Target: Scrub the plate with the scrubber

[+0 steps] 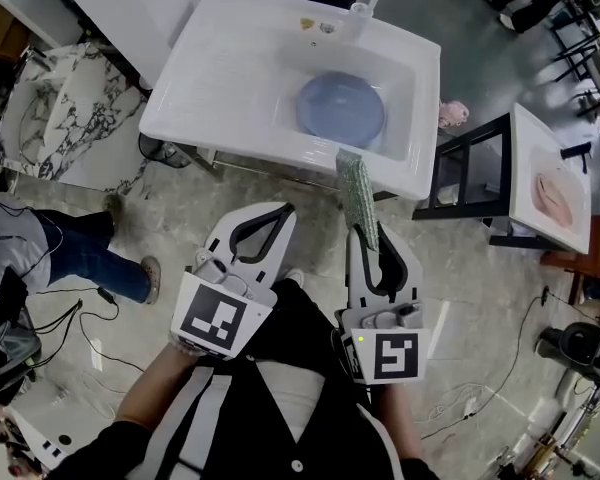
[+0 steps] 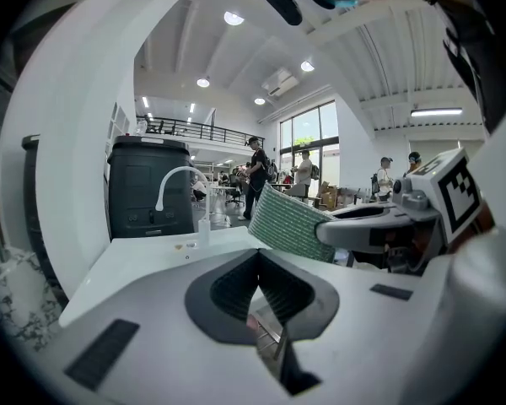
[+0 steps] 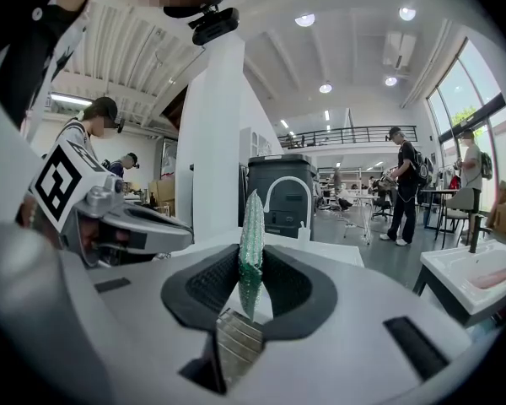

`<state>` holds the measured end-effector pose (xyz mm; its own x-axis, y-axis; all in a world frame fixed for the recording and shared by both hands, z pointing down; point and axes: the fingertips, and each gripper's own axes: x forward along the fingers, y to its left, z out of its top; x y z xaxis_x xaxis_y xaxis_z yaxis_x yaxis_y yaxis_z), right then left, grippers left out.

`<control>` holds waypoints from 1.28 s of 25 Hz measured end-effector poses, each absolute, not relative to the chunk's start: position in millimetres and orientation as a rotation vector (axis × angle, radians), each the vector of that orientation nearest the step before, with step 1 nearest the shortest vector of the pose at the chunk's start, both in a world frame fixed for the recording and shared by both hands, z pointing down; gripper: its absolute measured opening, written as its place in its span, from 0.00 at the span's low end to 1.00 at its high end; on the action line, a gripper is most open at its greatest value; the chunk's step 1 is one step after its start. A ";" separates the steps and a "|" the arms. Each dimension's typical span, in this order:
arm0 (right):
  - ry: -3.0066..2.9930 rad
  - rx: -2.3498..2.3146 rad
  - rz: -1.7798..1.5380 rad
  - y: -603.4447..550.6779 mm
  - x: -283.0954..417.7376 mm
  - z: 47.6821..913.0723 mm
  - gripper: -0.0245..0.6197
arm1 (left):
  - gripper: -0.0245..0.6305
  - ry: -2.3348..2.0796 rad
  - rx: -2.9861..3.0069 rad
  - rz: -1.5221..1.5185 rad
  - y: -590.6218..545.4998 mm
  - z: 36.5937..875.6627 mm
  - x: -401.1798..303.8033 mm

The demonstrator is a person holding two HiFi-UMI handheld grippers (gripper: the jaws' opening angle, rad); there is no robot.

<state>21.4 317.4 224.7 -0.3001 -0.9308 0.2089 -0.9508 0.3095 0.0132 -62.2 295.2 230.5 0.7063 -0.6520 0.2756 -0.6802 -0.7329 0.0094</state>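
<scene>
A blue plate (image 1: 341, 108) lies flat in the basin of a white sink (image 1: 210, 78), below its faucet (image 1: 365, 3). My right gripper (image 1: 365, 232) is shut on a green scrubber (image 1: 358, 190), which sticks up past the fingertips over the sink's near rim, short of the plate. In the right gripper view the scrubber (image 3: 252, 230) stands edge-on between the pads of that gripper (image 3: 251, 264). To its left my left gripper (image 1: 286, 209) is shut with nothing in it, in front of the sink. The left gripper view shows those jaws (image 2: 258, 258) closed together, with the scrubber (image 2: 291, 224) to the right.
A black-framed stand (image 1: 475, 178) with a second white basin (image 1: 545, 138) and a pink cloth (image 1: 552, 196) is at the right. A marbled basin (image 1: 55, 118) and a seated person's legs (image 1: 90, 258) are at the left. Cables trail over the floor. People stand far behind.
</scene>
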 end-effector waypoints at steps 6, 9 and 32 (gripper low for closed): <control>-2.419 1.706 0.120 322.7 27.7 220.5 0.18 | 0.04 -1.153 2.792 0.384 300.3 224.5 -57.3; -2.421 1.698 0.106 325.5 32.5 218.8 0.18 | 0.04 -1.176 2.787 0.381 303.2 221.8 -55.3; -2.412 1.729 0.022 320.5 64.4 216.2 0.18 | 0.04 -1.207 2.801 0.343 296.7 227.4 -31.6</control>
